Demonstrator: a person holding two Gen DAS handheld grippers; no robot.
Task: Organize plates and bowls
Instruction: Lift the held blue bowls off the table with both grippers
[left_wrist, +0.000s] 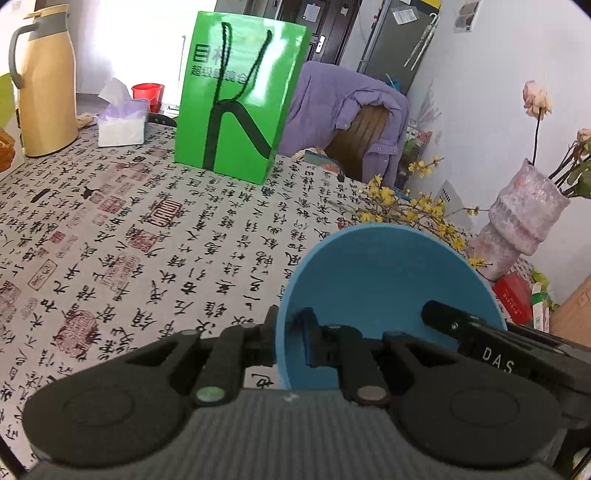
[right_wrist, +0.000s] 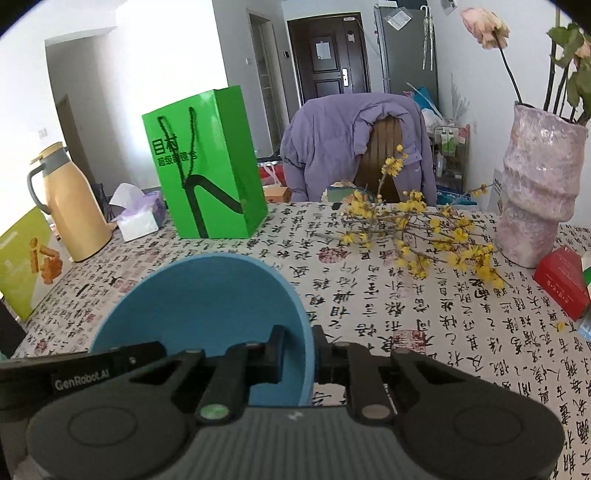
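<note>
A blue bowl hangs over the calligraphy-print tablecloth, held from two sides. My left gripper is shut on its left rim, one finger inside and one outside. A finger of the right gripper shows on the opposite rim. In the right wrist view the same bowl fills the lower left, and my right gripper is shut on its right rim. There the left gripper's finger reaches in from the left edge. No plates are in view.
A green paper bag stands at the table's far side, with a tan thermos and a tissue box to its left. Yellow flower branches, a pink vase and a red box crowd the right. A chair with a purple jacket stands behind.
</note>
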